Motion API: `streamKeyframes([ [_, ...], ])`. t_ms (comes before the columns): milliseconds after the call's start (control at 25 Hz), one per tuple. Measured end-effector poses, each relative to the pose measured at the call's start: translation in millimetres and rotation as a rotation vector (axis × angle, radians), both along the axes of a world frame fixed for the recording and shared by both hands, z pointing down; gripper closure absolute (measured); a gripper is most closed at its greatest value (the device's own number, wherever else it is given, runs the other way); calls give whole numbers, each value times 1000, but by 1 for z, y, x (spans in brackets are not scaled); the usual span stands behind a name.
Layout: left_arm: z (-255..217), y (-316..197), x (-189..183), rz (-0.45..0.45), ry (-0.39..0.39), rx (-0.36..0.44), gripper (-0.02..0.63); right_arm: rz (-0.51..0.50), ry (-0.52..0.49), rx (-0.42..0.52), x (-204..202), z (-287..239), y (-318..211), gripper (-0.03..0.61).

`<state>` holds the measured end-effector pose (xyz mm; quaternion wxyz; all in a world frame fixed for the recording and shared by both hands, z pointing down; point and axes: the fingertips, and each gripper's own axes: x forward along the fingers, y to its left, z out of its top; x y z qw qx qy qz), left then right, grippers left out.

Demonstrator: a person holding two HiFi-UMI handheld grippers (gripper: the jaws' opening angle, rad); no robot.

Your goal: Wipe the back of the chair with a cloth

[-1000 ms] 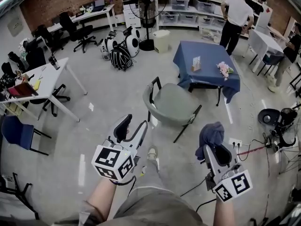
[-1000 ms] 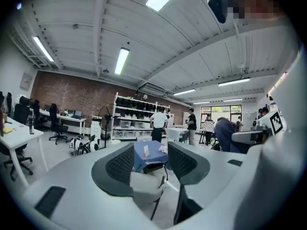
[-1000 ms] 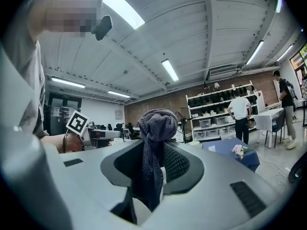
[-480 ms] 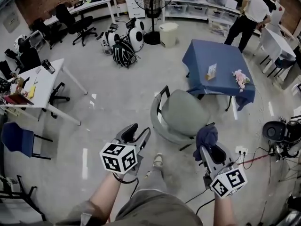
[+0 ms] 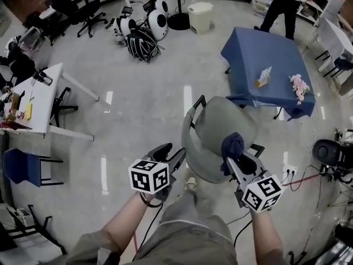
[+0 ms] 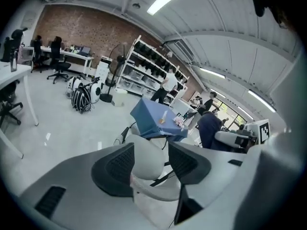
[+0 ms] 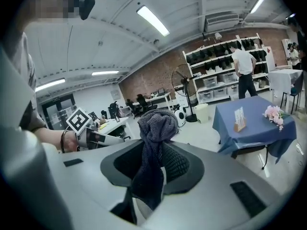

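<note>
Right claw (image 5: 238, 160) is clamped tight on the cloth (image 5: 232, 145), a dark blue wad. In the right gripper view it's bunched up past the tips, with a tail hanging down between the pads. That makes sense to me: with the fabric sticking out front, the cloth meets the chair (image 5: 223, 120) and not the plastic. In the head view the cloth sits just right of centre, over the near edge of the grey shell. I honestly can't tell if it's touching yet or just hovering above it. The chair is dead centre on the floor, with its curved back (image 5: 193, 156) on the lower-left side of the shell, towards the person's legs at the bottom of the frame. That's why both arms come in from there. Left claw (image 5: 172, 152) has nothing in it. Its jaws are wide and opening further, and it sits just left of the back's outer face. In the left gripper view you can see the shell's rim through the gap, but the pads aren't pressing on it. My guess is it's lining up to grab or brace the rim so the chair doesn't slide while the other side wipes. The blue-draped surface (image 5: 259, 54) in the upper right is well clear, so no snag risk there.
</note>
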<state>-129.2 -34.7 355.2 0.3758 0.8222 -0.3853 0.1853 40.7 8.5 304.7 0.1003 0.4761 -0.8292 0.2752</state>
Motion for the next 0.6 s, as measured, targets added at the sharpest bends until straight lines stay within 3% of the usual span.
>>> streamKeyframes([
  [120,28,-10,0,17,-20,-54,377,4,-2,-54,-2,28,-21,446],
  [600,107,-29,1,-105,-59,-234,367,-54,-53,-236,-1,146,-84,446],
])
